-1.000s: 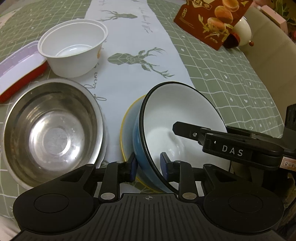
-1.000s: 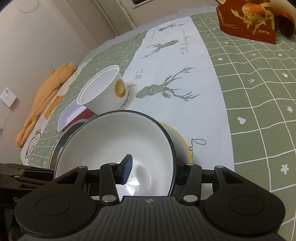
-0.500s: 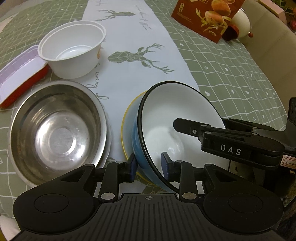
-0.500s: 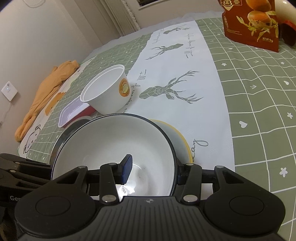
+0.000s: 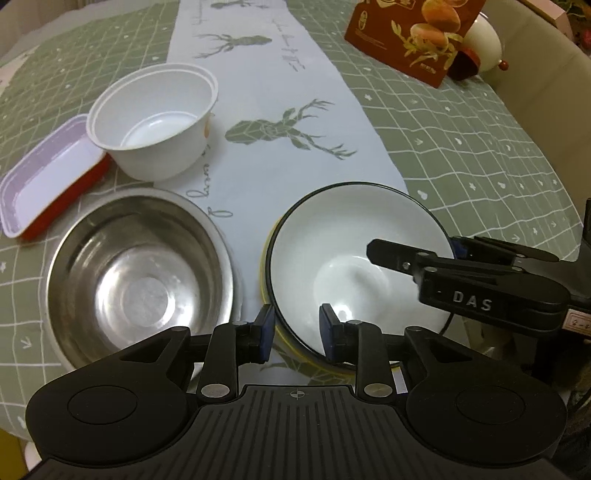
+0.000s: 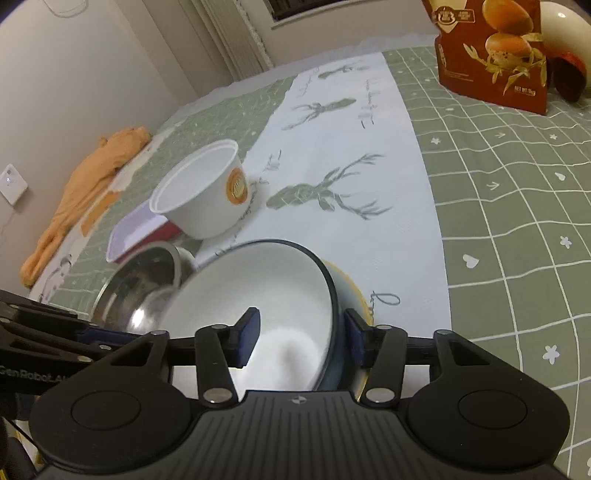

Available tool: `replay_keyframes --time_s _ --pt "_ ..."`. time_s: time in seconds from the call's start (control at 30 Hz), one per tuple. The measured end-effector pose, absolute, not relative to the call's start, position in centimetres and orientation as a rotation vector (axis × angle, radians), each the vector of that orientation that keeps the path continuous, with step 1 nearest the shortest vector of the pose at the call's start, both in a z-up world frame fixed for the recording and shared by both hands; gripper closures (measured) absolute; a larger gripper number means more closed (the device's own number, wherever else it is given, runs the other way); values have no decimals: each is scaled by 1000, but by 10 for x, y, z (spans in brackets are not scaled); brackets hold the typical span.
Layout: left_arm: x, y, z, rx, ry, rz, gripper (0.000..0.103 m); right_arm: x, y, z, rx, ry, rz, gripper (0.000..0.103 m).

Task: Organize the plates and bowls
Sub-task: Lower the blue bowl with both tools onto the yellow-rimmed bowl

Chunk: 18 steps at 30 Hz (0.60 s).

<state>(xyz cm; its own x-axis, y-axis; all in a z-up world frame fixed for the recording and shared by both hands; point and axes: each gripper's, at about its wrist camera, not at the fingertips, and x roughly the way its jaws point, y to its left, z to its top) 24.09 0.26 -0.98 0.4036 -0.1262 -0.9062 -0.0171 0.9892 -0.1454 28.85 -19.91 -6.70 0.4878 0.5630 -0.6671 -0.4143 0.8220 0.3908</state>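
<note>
A blue bowl with a white inside and dark rim (image 5: 354,251) sits level on a yellow-rimmed plate (image 5: 266,295). My left gripper (image 5: 296,328) straddles the bowl's near rim with its pads a little apart from it. My right gripper (image 6: 301,341) straddles the bowl's (image 6: 258,295) right rim, its pads spread wider than the wall. A steel bowl (image 5: 136,273) stands to the left on a plate. A white plastic bowl (image 5: 155,118) and a red and white tray (image 5: 48,177) lie behind it.
A red snack box (image 5: 413,37) and a white round object (image 5: 484,33) stand at the far right of the green checked tablecloth (image 5: 461,155). An orange cloth (image 6: 85,192) lies at the table's far left edge. A wall stands beyond it.
The blue bowl was held tilted above the yellow plate; it now rests level on it. Both grippers' pads have spread away from its rim.
</note>
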Motion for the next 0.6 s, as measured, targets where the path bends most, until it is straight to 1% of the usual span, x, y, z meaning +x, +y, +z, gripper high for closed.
replay_keyframes --time_s 0.1,0.3,0.43,0.47,0.53,0.6 --pt "240 4 -8 -132 1137 -67 76 288 -200 -67 191 873 604 52" --pt "235 3 -1 -28 1049 -4 76 290 -209 -62 236 830 604 52" --pt "245 1 3 -11 1025 -45 76 289 -219 -55 276 789 581 50" --pt "249 0 2 3 1021 -52 76 289 -221 -54 279 787 570 50" --pt "259 -4 -1 51 1004 -47 76 289 -220 -57 257 799 526 42" --pt "266 -8 -7 112 995 -28 75 289 -216 -64 208 827 483 42"
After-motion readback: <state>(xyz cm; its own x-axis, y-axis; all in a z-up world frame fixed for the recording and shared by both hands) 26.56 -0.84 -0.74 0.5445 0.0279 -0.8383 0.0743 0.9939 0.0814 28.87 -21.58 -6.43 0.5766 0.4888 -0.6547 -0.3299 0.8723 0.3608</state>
